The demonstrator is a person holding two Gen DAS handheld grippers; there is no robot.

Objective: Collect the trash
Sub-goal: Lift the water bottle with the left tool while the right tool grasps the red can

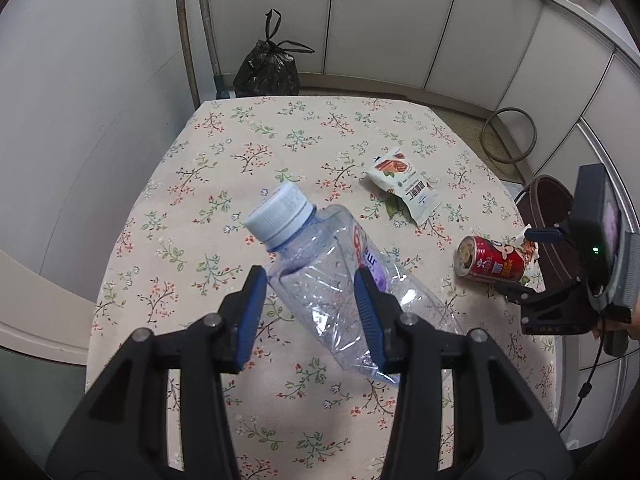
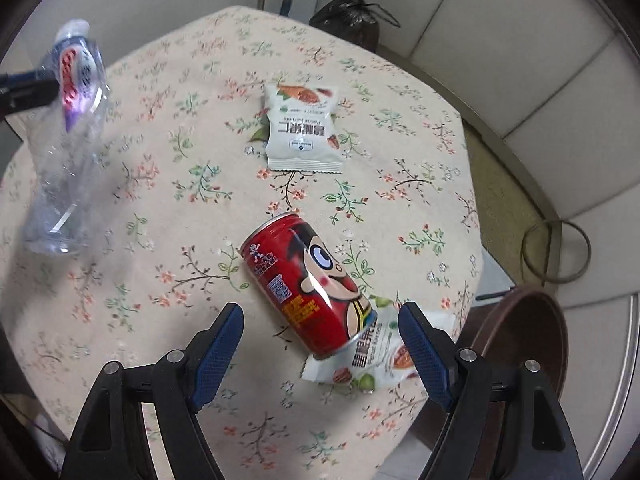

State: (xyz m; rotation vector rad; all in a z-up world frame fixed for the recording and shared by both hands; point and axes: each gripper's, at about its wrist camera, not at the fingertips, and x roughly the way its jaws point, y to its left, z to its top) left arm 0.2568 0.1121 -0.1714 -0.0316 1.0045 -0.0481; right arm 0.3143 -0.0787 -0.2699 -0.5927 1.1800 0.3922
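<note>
Hidden/unclear: 2nd snack pack (image 2: 376,356) is partly under the can (image 2: 308,284), so only its lower end shows in the right wrist view; in the left wrist view just a scrap of it peeks out behind the can. Bottle (image 2: 68,136) is blurred in the right view, base soft, label unreadable. Brown bin (image 2: 532,332) is cut by the table (image 2: 120,200) edge and by the right gripper's finger; inside not visible. Person barely seen, only a bit of hand at the left view's right edge.

Jaws: left gripper (image 1: 310,308) is about half open and clamped on the bottle (image 1: 320,280), pads pressing its mid-body on both sides, bottle lifted off the cloth. Right gripper (image 2: 320,344) is wide open, empty, fingers either side of the can's lower end w/o touching; can't tell its height above the table.

Task things: bottle is clear, crumpled, pale blue cap, purple/red label, tilted cap-away. Can is red w/ cartoon face, on its side near the table's right edge. Snack pack (image 2: 302,128) is white, flat, mid-table, well apart from the can. Tied black bag (image 1: 268,70) sits on the floor beyond the table.
</note>
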